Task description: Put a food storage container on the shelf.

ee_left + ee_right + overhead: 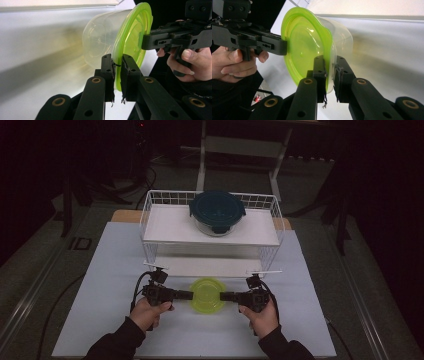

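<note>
Green-lidded tub [206, 295] hangs between both claws at the near middle of the tabletop [115, 285], before the wire rack [150, 220]; left claw [117, 71] and right claw [330, 72] each pinch its rim. Lifting it well means keeping both hands level and rising together.

The room is dim, and most of the light falls on the pale blue-white cover of the desk [100, 285] in the lower half of the high view. A strip of bare wood shows at its far edge. Around it lies a dark grey floor [45, 265], with dark cables running across it at lower left and upper left. At the top centre stands a pale metal frame [240, 150] with a crossbar and two legs. Darker stands and legs rise at the left and right sides. A small red light [141, 125] glows at upper left.
</note>
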`<state>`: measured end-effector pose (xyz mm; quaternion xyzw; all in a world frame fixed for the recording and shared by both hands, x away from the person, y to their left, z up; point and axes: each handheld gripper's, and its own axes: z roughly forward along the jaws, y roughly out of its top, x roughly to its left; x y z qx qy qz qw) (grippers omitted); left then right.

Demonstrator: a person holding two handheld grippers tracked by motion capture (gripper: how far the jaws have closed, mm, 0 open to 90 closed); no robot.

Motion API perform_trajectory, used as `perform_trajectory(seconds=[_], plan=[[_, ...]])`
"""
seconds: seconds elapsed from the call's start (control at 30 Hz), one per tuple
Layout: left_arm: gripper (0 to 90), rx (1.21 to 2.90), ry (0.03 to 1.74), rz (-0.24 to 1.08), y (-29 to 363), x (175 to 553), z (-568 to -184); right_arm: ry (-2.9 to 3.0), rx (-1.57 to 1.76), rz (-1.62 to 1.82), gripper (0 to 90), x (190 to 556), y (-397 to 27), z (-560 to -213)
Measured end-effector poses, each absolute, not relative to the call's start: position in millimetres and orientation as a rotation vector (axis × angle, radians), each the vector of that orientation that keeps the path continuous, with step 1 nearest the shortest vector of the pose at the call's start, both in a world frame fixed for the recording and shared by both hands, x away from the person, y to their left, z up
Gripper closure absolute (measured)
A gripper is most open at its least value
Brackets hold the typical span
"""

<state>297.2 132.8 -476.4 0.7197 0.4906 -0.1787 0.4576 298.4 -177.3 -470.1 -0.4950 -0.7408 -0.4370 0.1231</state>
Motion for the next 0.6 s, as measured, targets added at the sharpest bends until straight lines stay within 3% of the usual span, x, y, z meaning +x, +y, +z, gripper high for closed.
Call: perform_trajectory(seconds=[0.6], plan=[[81.3,1.764,1.109,-0.327,135,279,-418,-2.217,-1.377,-1.420,81.0,280,-178,-414]])
